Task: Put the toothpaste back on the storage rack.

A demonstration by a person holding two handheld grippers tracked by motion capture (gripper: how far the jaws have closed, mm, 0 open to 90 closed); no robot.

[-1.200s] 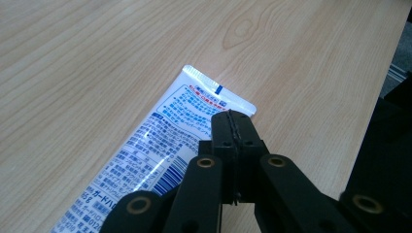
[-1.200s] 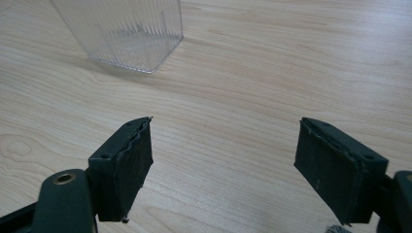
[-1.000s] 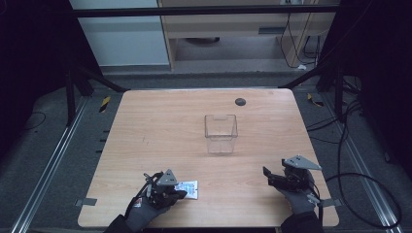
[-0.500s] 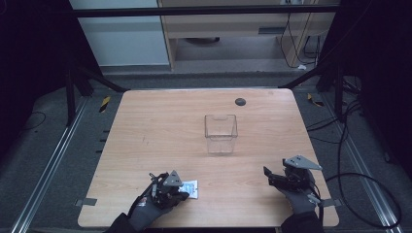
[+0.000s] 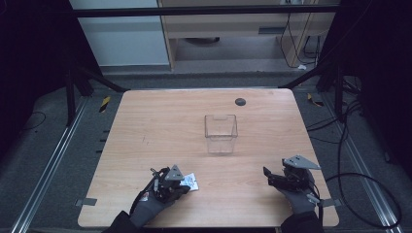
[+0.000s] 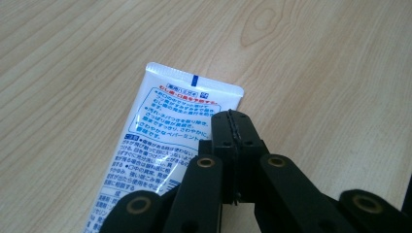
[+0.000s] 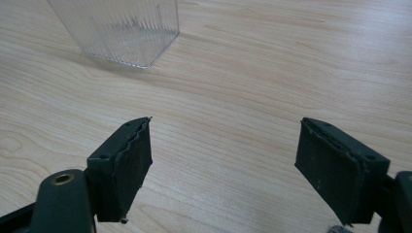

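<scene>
A white tube (image 6: 165,126) with blue and red print lies flat on the wooden table (image 5: 160,126), near its front edge. It is seen in the high view as a small white tube (image 5: 193,183). My left gripper (image 6: 233,127) is shut, pads pressed together, with its tip over the tube's right edge. I cannot tell whether it pinches the tube. In the high view this left gripper (image 5: 183,184) sits right against the tube. My right gripper (image 7: 223,160) is open and holds nothing, low over bare wood. The high view puts the right gripper (image 5: 268,177) at the front right.
A clear plastic box (image 5: 221,133) stands open-topped at the table's middle; its base (image 7: 121,34) lies ahead and left of the right gripper. A small dark disc (image 5: 240,101) sits near the far edge. Cables (image 5: 359,179) trail on the floor at the right.
My left gripper has edged slightly to the right, against the tube. The right gripper has kept still.
</scene>
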